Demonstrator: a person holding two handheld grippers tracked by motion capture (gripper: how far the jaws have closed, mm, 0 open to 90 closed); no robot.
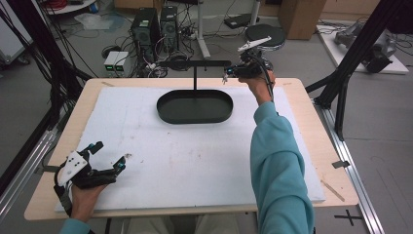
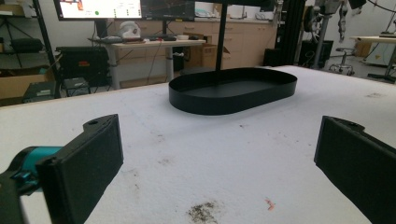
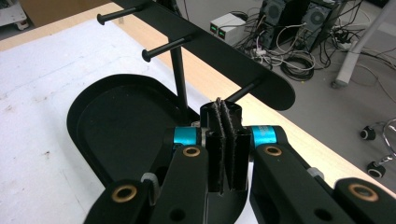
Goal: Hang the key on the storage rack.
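A black oval tray (image 1: pixel 195 120) (image 2: pixel 224 105) (image 3: pixel 74 125) lies at the far middle of the white board. A thin post rises from it and carries a flat black crossbar (image 1: pixel 195 63) (image 3: pixel 224 51) with short pegs (image 3: pixel 166 46). My right gripper (image 1: pixel 228 73) (image 3: pixel 222 105) is held up at the bar's right end, shut, its pads pressed together with nothing between them. The last peg (image 3: pixel 243 89) ends just behind its tips; whether they touch I cannot tell. My left gripper (image 1: pixel 109 156) (image 2: pixel 218 135) rests at the board's near left corner, open wide, nothing in it, facing the tray.
The white foam board (image 1: pixel 170 161) covers most of the wooden table (image 1: pixel 316 141) and has dirty marks (image 2: pixel 203 212) near my left gripper. Computer towers (image 1: pixel 146 29), cables and a stool (image 1: pixel 265 34) stand on the floor beyond. Black frame posts (image 1: pixel 343 97) flank the table.
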